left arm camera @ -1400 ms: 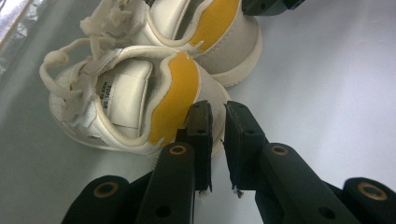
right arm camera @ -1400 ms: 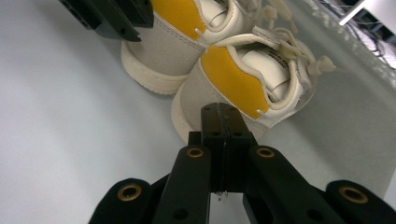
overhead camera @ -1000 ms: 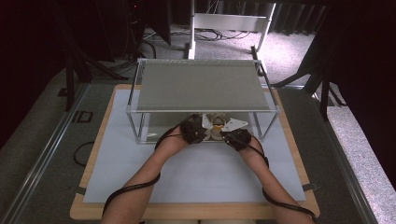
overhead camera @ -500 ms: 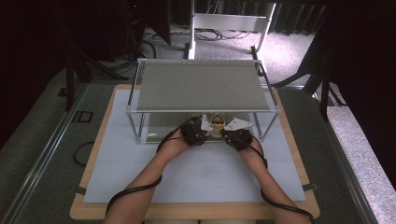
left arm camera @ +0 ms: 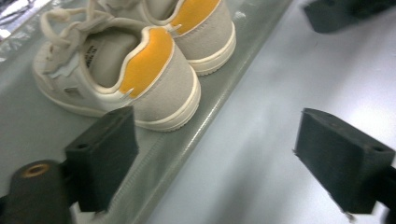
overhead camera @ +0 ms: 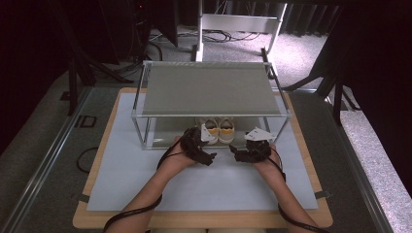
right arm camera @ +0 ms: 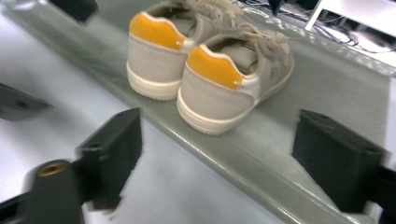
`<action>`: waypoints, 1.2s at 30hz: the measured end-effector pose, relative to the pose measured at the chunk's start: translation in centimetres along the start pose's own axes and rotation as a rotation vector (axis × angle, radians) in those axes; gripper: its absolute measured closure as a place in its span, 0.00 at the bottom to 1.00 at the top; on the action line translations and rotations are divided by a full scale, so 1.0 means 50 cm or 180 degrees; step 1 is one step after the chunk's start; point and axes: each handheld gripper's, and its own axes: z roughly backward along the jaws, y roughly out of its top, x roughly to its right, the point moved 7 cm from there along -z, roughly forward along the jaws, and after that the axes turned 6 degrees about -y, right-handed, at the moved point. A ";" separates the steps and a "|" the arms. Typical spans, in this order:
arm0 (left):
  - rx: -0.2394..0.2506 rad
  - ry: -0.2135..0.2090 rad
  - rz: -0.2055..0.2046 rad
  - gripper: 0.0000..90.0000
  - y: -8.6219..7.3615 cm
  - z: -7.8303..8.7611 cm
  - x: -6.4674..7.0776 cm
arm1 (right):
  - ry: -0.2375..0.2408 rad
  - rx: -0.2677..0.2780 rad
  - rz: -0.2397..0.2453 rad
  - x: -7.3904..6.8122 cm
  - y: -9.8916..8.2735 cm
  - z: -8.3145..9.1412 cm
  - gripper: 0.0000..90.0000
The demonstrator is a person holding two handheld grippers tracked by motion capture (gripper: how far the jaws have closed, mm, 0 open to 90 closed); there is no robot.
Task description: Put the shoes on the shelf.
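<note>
A pair of small cream shoes (overhead camera: pixel 220 130) with orange heel patches stands side by side at the front of the rack's lower shelf (overhead camera: pixel 165 138), heels toward me. In the left gripper view the nearer shoe (left arm camera: pixel 154 79) lies just beyond my left gripper (left arm camera: pixel 215 140). The right gripper view shows both shoes (right arm camera: pixel 219 88) ahead of my right gripper (right arm camera: pixel 219 140). In the high view the left gripper (overhead camera: pixel 201 148) and the right gripper (overhead camera: pixel 241 149) hover in front of the shelf edge. Both have just been opening their jaws, and nothing is between either pair.
The rack's grey top shelf (overhead camera: pixel 209 90) overhangs the shoes. The rack stands on a white mat (overhead camera: pixel 145 179) over a wooden board (overhead camera: pixel 194 218). Cables trail from both grippers along the forearms. A metal stand (overhead camera: pixel 238 22) and floor cables lie behind the table.
Both grippers have drawn back from the shoes toward the near side and opened their jaws. The shoes, let go, stay on the lower shelf.
</note>
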 end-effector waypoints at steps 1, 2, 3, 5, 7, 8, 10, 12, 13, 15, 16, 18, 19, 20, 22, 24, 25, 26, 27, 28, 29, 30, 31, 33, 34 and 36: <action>-0.0004 0.0019 -0.0003 0.07 -0.003 0.002 0.000 | -0.0014 0.0001 0.0040 0.000 -0.003 0.003 0.17; 0.0009 0.0024 -0.0016 0.07 -0.005 0.003 0.001 | -0.0008 0.0022 0.0040 -0.001 -0.006 0.006 0.16; 0.0039 0.0017 -0.0018 0.07 -0.005 0.005 0.003 | 0.0015 0.0035 0.0034 -0.002 -0.009 0.010 0.15; 0.0071 0.0001 0.0000 0.07 -0.010 0.010 0.008 | -0.0001 0.0050 0.0042 -0.001 -0.017 0.015 0.15; 0.0103 0.0008 0.0003 0.07 -0.015 0.014 0.010 | 0.0004 0.0061 0.0058 -0.001 -0.025 0.023 0.15; 0.0116 0.0020 0.0030 0.07 -0.020 0.016 0.010 | -0.0008 0.0066 0.0063 0.001 -0.029 0.026 0.15; 0.0107 0.0025 0.0063 0.01 -0.029 0.018 0.008 | 0.0031 0.0085 0.0052 0.002 -0.036 0.033 0.14; 0.0108 0.0040 0.0096 0.01 -0.040 0.020 0.005 | 0.0053 0.0096 0.0041 0.004 -0.044 0.039 0.14; 0.0111 0.0066 0.0104 0.01 -0.046 0.021 0.002 | 0.0097 0.0087 0.0033 0.003 -0.049 0.044 0.14; 0.0141 0.0074 0.0137 0.01 -0.055 0.025 -0.002 | 0.0090 0.0076 0.0030 0.006 -0.058 0.050 0.14; 0.0141 0.0074 0.0137 0.01 -0.055 0.025 -0.002 | 0.0090 0.0076 0.0030 0.006 -0.058 0.050 0.14; 0.0206 0.0123 0.0193 0.01 -0.068 0.032 -0.010 | 0.0082 0.0061 0.0005 0.011 -0.072 0.059 0.14; 0.0215 0.0156 0.0188 0.01 -0.073 0.035 -0.014 | 0.0055 0.0050 0.0004 0.012 -0.077 0.061 0.14; 0.0223 0.0179 0.0190 0.01 -0.078 0.038 -0.017 | 0.0044 0.0051 -0.0007 0.015 -0.083 0.065 0.14; 0.0259 0.0223 0.0231 0.01 -0.086 0.045 -0.023 | 0.0053 0.0028 -0.0049 0.020 -0.095 0.071 0.14; 0.0295 0.0225 0.0279 0.01 -0.095 0.052 -0.027 | 0.0003 0.0013 -0.0057 0.027 -0.108 0.077 0.14; 0.0314 0.0265 0.0280 0.01 -0.099 0.056 -0.030 | -0.0019 0.0006 -0.0067 0.032 -0.114 0.081 0.14; 0.0329 0.0285 0.0298 0.01 -0.104 0.059 -0.032 | -0.0047 0.0004 -0.0067 0.037 -0.120 0.085 0.14; 0.0349 0.0290 0.0322 0.01 -0.109 0.062 -0.033 | -0.0076 0.0004 -0.0094 0.043 -0.125 0.089 0.14; 0.0353 0.0301 0.0340 0.01 -0.114 0.065 -0.035 | -0.0101 -0.0002 -0.0132 0.049 -0.130 0.093 0.14; 0.0362 0.0295 0.0365 0.01 -0.119 0.068 -0.035 | -0.0132 -0.0015 -0.0167 0.056 -0.135 0.097 0.14; 0.0358 0.0295 0.0380 0.01 -0.124 0.071 -0.036 | -0.0175 -0.0014 -0.0205 0.063 -0.140 0.100 0.14; 0.0365 0.0310 0.0389 0.01 -0.129 0.074 -0.036 | -0.0205 -0.0012 -0.0232 0.070 -0.144 0.104 0.14; 0.0374 0.0304 0.0408 0.01 -0.137 0.077 -0.035 | -0.0249 -0.0012 -0.0294 0.082 -0.152 0.113 0.14; 0.0355 0.0314 0.0406 0.01 -0.144 0.080 -0.037 | -0.0265 0.0000 -0.0311 0.087 -0.154 0.116 0.14; 0.0389 0.0308 0.0441 0.01 -0.153 0.086 -0.038 | -0.0286 0.0007 -0.0370 0.100 -0.161 0.125 0.14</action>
